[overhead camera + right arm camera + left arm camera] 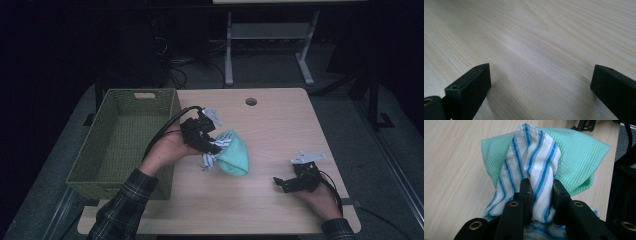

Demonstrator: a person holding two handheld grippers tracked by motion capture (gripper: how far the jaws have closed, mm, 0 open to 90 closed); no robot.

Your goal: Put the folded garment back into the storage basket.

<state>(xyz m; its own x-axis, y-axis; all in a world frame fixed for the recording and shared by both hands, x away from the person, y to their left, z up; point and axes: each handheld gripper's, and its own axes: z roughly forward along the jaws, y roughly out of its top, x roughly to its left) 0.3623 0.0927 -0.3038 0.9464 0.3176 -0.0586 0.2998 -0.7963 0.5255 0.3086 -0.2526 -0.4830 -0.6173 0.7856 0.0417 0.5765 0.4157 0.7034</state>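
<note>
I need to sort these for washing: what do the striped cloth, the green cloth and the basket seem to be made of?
The striped cloth looks like thin woven cotton, matte, with stitched hems. The green cloth seems a waffle-weave textile, possibly microfibre, given its small grid of pits. The basket looks like woven green fibre or wicker, judging by its ribbed walls; which one is hard to tell.

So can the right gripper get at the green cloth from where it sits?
Probably yes: the right gripper is open, and only bare table lies between it and the green cloth.
</note>
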